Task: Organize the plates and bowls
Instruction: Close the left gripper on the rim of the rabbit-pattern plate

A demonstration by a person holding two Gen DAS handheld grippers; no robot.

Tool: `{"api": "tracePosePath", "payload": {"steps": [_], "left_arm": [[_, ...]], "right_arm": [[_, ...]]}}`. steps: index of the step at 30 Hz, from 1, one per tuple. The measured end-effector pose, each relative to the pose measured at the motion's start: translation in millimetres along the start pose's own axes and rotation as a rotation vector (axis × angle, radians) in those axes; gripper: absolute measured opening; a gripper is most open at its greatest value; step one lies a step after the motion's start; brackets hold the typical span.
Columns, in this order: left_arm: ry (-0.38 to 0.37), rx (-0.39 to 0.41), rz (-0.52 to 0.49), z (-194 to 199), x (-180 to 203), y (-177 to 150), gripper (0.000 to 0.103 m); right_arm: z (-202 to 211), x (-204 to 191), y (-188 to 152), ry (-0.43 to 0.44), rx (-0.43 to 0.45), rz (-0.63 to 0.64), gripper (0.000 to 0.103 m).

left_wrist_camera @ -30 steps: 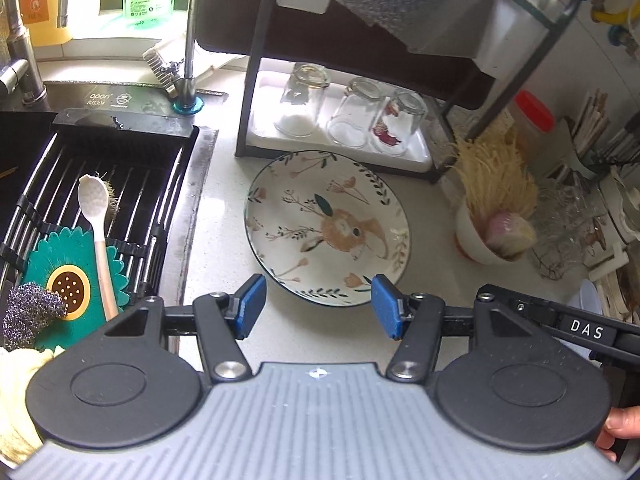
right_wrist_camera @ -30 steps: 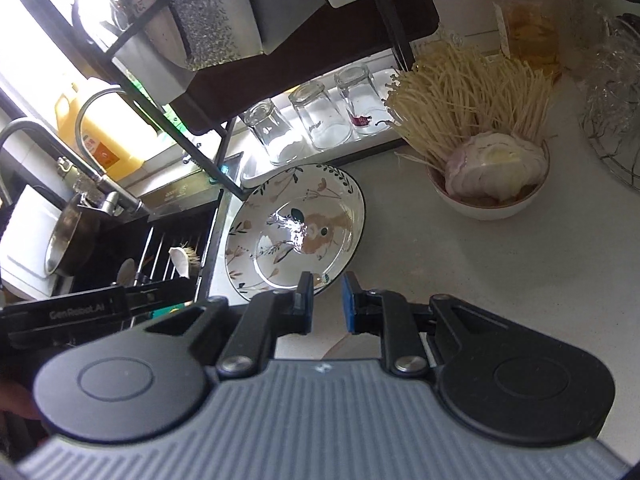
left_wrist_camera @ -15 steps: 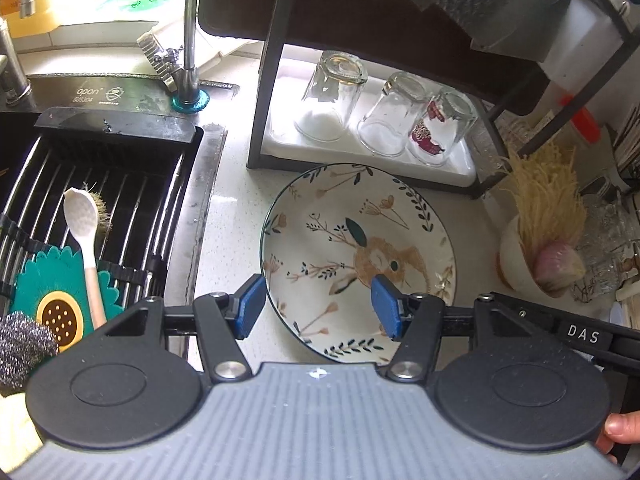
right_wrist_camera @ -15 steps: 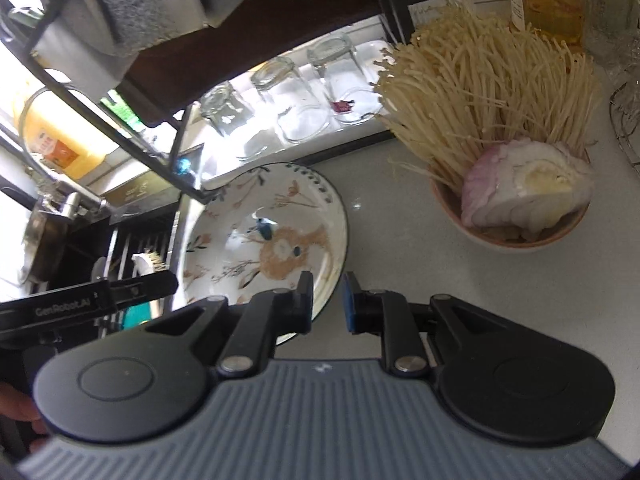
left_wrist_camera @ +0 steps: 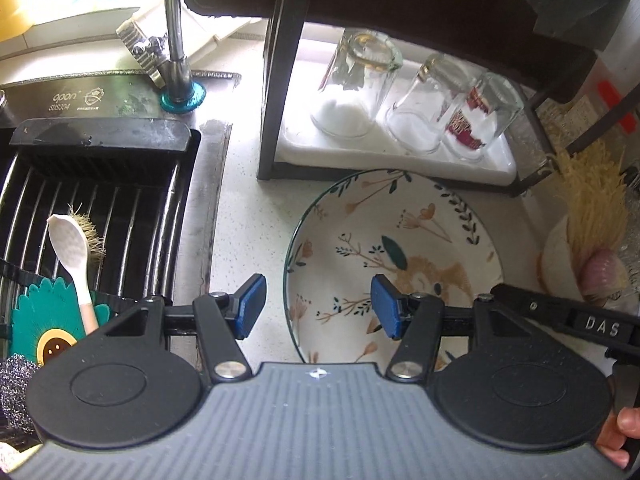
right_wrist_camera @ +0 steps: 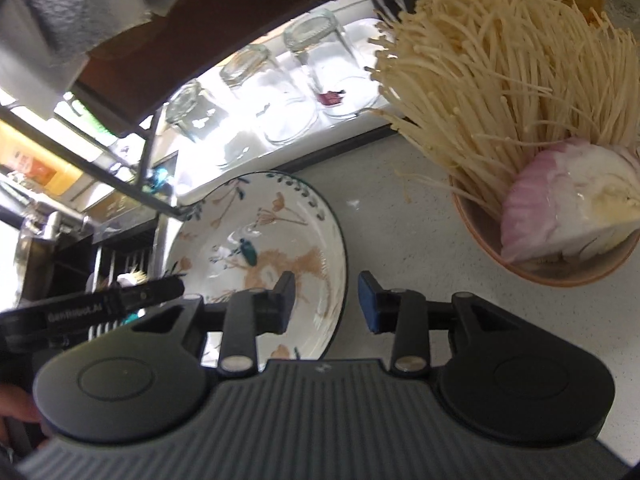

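A flower-patterned plate lies flat on the white counter in front of the black rack. My left gripper hangs open above the plate's left rim, one pad outside the rim and one over the plate, touching nothing. In the right wrist view the same plate sits at centre left. My right gripper hovers over the plate's right rim; its jaws are opening, with the rim below the gap and no pad pressing on it. The other gripper's black body reaches in from the left.
Three upturned glasses stand on a white tray under the black rack. A bowl of enoki mushrooms and onion sits to the plate's right. The sink with a drainer, spoon and brush lies to the left.
Both grippers have come down and closer to the plate, which now looms larger. The right gripper's jaws have parted from nearly shut to a clear gap. The left gripper's opening is unchanged.
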State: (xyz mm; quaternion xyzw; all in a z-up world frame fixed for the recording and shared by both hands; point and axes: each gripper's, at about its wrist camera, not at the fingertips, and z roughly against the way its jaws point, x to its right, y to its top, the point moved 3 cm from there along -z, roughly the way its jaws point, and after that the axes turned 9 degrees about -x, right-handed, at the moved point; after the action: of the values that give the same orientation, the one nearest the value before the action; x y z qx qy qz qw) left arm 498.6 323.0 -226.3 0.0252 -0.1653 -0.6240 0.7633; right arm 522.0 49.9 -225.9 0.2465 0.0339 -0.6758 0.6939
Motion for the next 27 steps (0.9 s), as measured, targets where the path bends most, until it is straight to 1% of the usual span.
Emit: {"api": "tracePosePath", "payload": {"steps": [3, 6, 9, 11, 13, 17, 19, 22, 25, 27], "left_arm": [[-0.003, -0.021, 0.002, -8.5, -2.9, 0.7, 0.063], [-0.013, -0.017, -0.005, -11.7, -4.4, 3.4, 0.062], [-0.018, -0.022, -0.009, -15.2, -6.4, 7.2, 0.054], [-0.017, -0.029, -0.013, -17.5, -8.1, 9.8, 0.049], [-0.011, -0.031, -0.021, -19.8, -9.5, 12.7, 0.046], [-0.022, -0.031, -0.03, -23.2, -12.6, 16.6, 0.035], [-0.018, -0.038, -0.028, -25.9, -13.0, 17.3, 0.031], [-0.025, -0.045, -0.018, -28.1, -13.5, 17.2, 0.027], [-0.022, -0.038, -0.023, -27.9, -11.7, 16.9, 0.024], [-0.02, -0.034, -0.018, -27.9, -11.3, 16.8, 0.024]], "right_arm": [[-8.4, 1.2, 2.5, 0.001, -0.008, -0.01, 0.038], [-13.9, 4.0, 3.2, -0.01, -0.008, -0.018, 0.037], [-18.7, 5.9, 4.6, -0.009, 0.004, -0.035, 0.036], [-21.2, 6.0, 5.9, -0.01, 0.01, -0.042, 0.031], [-22.5, 5.7, 6.8, -0.008, 0.021, -0.05, 0.03], [-26.1, 5.1, 8.9, -0.009, 0.025, -0.054, 0.027], [-26.6, 4.4, 9.1, -0.005, 0.025, -0.052, 0.025], [-29.9, 1.5, 9.4, -0.012, 0.02, -0.042, 0.024], [-31.4, 1.8, 9.0, -0.01, 0.022, -0.043, 0.023], [-33.9, 2.5, 9.0, -0.013, 0.023, -0.05, 0.019]]}}
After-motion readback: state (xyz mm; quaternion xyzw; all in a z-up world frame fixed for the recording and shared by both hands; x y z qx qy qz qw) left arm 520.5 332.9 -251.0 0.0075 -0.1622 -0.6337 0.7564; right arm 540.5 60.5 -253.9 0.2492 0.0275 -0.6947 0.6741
